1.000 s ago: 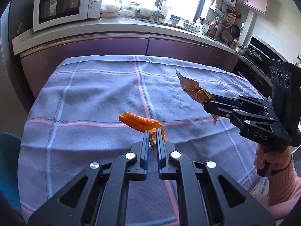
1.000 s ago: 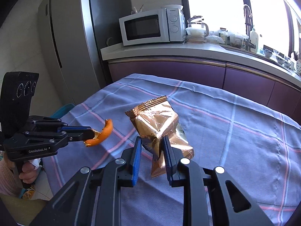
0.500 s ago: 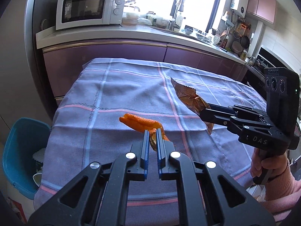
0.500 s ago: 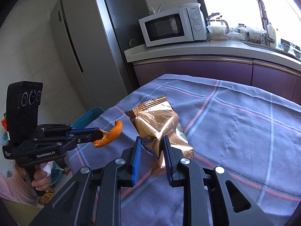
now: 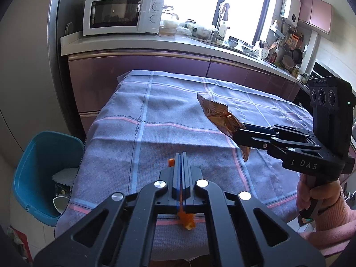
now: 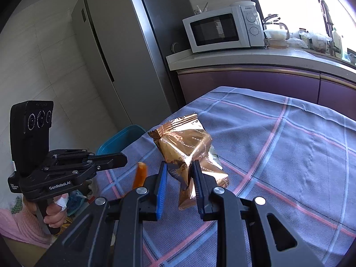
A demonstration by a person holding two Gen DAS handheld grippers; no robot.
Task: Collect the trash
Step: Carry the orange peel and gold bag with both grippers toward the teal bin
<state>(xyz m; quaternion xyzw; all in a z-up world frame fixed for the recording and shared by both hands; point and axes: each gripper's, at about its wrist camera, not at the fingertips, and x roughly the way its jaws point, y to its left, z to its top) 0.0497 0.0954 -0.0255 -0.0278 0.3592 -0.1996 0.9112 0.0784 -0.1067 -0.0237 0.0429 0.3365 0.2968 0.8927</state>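
My left gripper [image 5: 181, 155] is shut, its fingers pressed flat together. The orange peel [image 6: 140, 175] stands upright in the air just off the left gripper [image 6: 124, 159] tips, with a gap between them. In the left wrist view the orange peel [image 5: 188, 220] shows below the fingers. My right gripper [image 6: 178, 166] is shut on a golden snack wrapper [image 6: 187, 142], held above the checked tablecloth [image 6: 289, 144]. From the left wrist view the right gripper [image 5: 237, 133] holds the wrapper [image 5: 218, 115] over the tablecloth [image 5: 155, 115].
A blue bin [image 5: 44, 166] with white paper inside stands on the floor by the table's left edge. Behind the table runs a purple counter with a microwave [image 5: 120, 14]. A grey fridge [image 6: 106, 55] stands past the bin [image 6: 120, 140]. A hand in a pink sleeve [image 5: 320, 195] holds the right gripper.
Both grippers have moved toward the table's left edge and the bin has come into view. The peel, earlier pinched and sticking out of the left jaws, now hangs upright off the tips.
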